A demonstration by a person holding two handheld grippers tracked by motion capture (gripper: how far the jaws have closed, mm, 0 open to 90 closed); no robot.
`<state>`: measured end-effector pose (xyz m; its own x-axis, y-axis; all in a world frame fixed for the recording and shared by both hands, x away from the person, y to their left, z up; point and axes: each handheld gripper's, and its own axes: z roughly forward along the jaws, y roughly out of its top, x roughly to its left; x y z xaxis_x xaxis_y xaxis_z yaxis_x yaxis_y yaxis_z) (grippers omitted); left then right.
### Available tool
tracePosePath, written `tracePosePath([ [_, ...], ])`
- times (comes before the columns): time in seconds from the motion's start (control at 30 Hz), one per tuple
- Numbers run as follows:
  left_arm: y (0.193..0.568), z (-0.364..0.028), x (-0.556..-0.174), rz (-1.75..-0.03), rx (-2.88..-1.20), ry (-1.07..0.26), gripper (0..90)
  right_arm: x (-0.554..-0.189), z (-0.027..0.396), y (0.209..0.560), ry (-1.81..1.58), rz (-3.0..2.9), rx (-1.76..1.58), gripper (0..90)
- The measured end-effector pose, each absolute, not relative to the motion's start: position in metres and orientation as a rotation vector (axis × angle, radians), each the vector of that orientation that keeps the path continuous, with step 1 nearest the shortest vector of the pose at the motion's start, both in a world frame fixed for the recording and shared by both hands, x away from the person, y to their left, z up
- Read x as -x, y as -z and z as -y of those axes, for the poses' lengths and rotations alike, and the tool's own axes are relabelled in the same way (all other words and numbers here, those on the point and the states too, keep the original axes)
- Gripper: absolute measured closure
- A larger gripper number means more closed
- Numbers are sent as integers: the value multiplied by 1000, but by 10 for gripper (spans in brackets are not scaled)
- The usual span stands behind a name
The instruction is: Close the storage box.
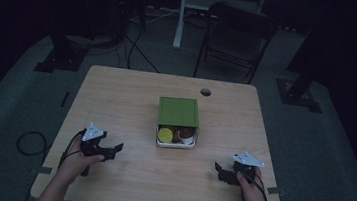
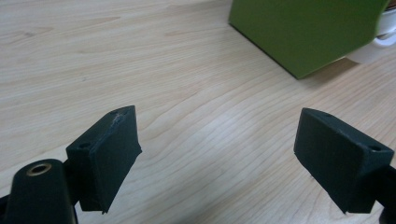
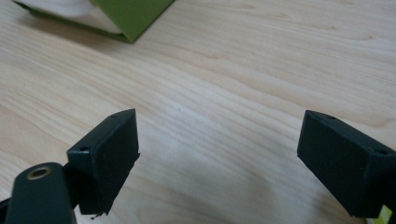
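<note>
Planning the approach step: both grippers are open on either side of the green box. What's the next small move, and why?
Probably bring both grippers inward toward the green-lidded box at mid-table. The left gripper and right gripper flank it with open jaws and nothing between them. Its green lid covers the far part; the near end shows a yellow round item and a white cup. Closing in would put the lid within reach.

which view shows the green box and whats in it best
The high view: the whole green box sits mid-table, its near end open on a yellow round thing and a white cup. The left gripper view catches one green side and a white rim at its upper right; the right gripper view catches a green corner at its top.
</note>
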<state>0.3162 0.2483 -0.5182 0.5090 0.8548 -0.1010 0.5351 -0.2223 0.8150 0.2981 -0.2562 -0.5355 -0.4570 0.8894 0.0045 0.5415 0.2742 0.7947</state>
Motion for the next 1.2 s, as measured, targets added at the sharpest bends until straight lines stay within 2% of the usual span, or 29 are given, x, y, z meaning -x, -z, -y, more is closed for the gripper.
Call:
tracePosePath([
  [0.7,523,-283,-300,-1299,-1852,-558,144,-290,260,550,-903,-2161,-1290,122],
  [1.2,528,-299,-292,-1421,-1851,-609,144,-290,263,550,-939,-2176,-1352,124],
])
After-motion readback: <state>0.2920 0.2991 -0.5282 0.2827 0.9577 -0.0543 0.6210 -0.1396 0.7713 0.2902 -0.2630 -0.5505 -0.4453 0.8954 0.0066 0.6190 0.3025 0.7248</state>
